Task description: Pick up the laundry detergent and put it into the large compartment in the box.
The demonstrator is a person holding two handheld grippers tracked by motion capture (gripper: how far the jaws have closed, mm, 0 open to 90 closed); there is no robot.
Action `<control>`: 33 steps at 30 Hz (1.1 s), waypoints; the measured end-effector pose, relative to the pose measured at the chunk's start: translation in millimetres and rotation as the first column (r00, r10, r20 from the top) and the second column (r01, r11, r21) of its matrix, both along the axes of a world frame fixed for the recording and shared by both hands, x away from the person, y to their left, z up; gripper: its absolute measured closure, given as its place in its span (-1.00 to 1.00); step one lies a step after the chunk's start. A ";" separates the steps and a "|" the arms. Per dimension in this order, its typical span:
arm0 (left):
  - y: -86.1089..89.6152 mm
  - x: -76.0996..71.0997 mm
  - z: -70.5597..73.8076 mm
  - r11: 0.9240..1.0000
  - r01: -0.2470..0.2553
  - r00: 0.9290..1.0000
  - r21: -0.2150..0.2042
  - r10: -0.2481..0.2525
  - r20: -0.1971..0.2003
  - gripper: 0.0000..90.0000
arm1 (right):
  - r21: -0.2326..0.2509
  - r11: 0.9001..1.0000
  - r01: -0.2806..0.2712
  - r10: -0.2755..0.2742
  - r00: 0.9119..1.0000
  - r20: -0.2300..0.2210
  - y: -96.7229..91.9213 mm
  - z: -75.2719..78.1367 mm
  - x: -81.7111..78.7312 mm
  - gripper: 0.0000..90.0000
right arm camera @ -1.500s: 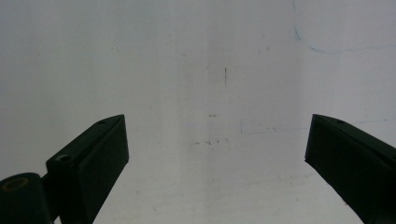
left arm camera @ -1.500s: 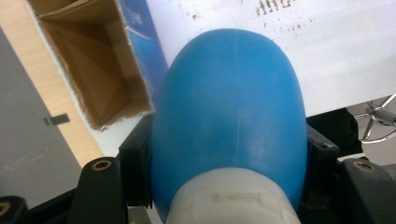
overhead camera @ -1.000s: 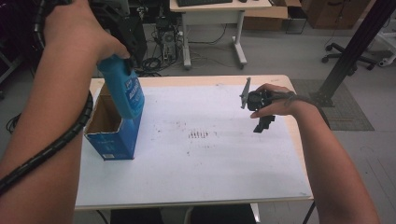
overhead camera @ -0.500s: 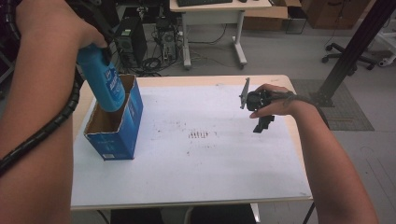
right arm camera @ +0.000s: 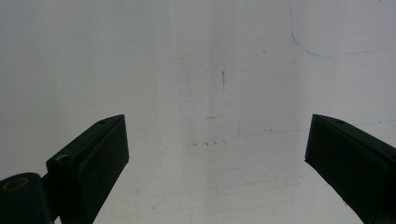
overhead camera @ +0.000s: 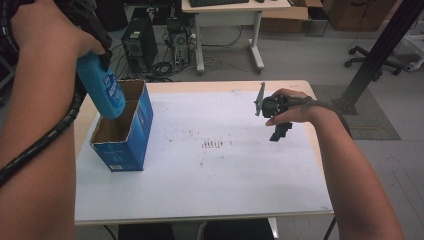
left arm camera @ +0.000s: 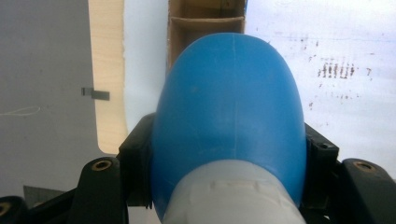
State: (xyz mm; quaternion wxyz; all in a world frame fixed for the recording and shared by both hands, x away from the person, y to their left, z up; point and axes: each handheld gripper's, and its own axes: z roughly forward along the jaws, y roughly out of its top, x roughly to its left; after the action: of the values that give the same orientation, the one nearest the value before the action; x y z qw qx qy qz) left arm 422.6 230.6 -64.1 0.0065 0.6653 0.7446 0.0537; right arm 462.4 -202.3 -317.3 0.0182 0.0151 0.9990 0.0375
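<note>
A blue bottle point(overhead camera: 103, 89) with a pale cap point(left arm camera: 233, 200) hangs tilted, base down, over the open top of a blue cardboard box point(overhead camera: 131, 142). The box stands on the table's left side and has a divider inside point(left arm camera: 205, 21). My left gripper point(left arm camera: 229, 172) is shut on the bottle's upper part, one black jaw on each side, and a hand covers it in the high view. At the right side of the table my right gripper point(overhead camera: 279, 133) points down at the white sheet, open with nothing between its jaws point(right arm camera: 217, 149).
A white sheet point(overhead camera: 225, 170) with small dark marks covers the wooden table point(overhead camera: 200, 86). Behind the table stand a desk point(overhead camera: 230, 10), a computer tower point(overhead camera: 135, 42) and cables on the floor. A black post point(overhead camera: 380, 50) rises at the right.
My left hand has carried the blue bottle leftward and slightly down, from beside the box's right wall to over its opening. The right gripper has stayed in place.
</note>
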 end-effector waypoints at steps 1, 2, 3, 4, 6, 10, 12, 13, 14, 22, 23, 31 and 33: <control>0.2 0.9 -2.0 1.000 0.000 1.000 0.005 0.000 -0.004 -0.16 | 0.000 1.000 0.000 0.000 1.000 0.001 0.0 0.1 -0.1 -0.87; 0.4 1.6 -4.5 1.000 0.003 1.000 0.013 -0.003 -0.011 -0.16 | 0.000 1.000 0.000 0.000 1.000 -0.001 0.1 0.1 -0.3 -0.87; 1.1 2.2 -6.2 1.000 0.001 1.000 0.017 -0.001 -0.011 -0.16 | -0.002 1.000 0.000 0.000 1.000 0.000 0.0 0.6 -0.6 -0.87; 1.9 2.5 -7.5 1.000 -0.001 1.000 0.018 0.001 -0.011 -0.16 | -0.001 1.000 -0.001 0.001 1.000 0.001 -0.1 0.9 -0.9 -0.87; 4.6 3.1 -11.1 1.000 -0.004 1.000 0.015 0.004 -0.012 -0.16 | 0.001 1.000 0.000 0.000 1.000 0.002 -0.4 1.6 -1.7 -0.87; 10.8 4.8 -21.7 1.000 -0.007 1.000 0.000 0.007 -0.019 -0.16 | -0.001 1.000 0.002 -0.002 1.000 0.004 -1.3 2.4 -2.3 -0.87; 12.7 5.9 -27.0 1.000 -0.007 1.000 -0.001 0.007 -0.026 -0.16 | -0.002 1.000 0.001 -0.001 1.000 0.003 -1.1 2.8 -2.5 -0.87; 13.5 6.6 -29.8 1.000 -0.006 1.000 0.000 0.006 -0.029 -0.16 | -0.004 1.000 -0.001 0.001 1.000 0.004 -0.7 3.1 -2.6 -0.87; 14.2 7.2 -32.7 1.000 -0.008 0.999 0.000 0.008 -0.032 -0.16 | -0.005 1.000 -0.001 0.001 1.000 0.003 -0.4 3.1 -2.8 -0.87; 20.1 10.6 -52.4 1.000 0.003 0.999 -0.004 -0.003 -0.037 -0.16 | -0.008 1.000 -0.002 0.002 1.000 0.003 0.6 2.8 -3.3 -0.87; 20.6 11.0 -54.5 1.000 0.006 0.999 -0.003 -0.006 -0.038 -0.16 | -0.009 1.000 -0.002 0.002 1.000 0.003 0.6 2.7 -3.2 -0.87; 22.9 14.9 -73.7 1.000 0.014 0.998 -0.009 -0.014 -0.060 -0.16 | -0.008 1.000 -0.003 0.003 1.000 0.003 1.6 1.8 -3.6 -0.87; 22.9 15.7 -78.4 1.000 0.017 0.998 -0.015 -0.018 -0.064 -0.16 | -0.010 1.000 -0.004 0.004 1.000 0.002 2.1 1.1 -3.7 -0.87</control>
State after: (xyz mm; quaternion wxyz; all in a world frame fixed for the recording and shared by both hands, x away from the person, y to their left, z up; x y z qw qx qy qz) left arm 438.3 253.5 -142.6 -0.0121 0.6731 0.7389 0.0268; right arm 458.7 -200.2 -316.3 0.0191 0.0131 0.9992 0.0328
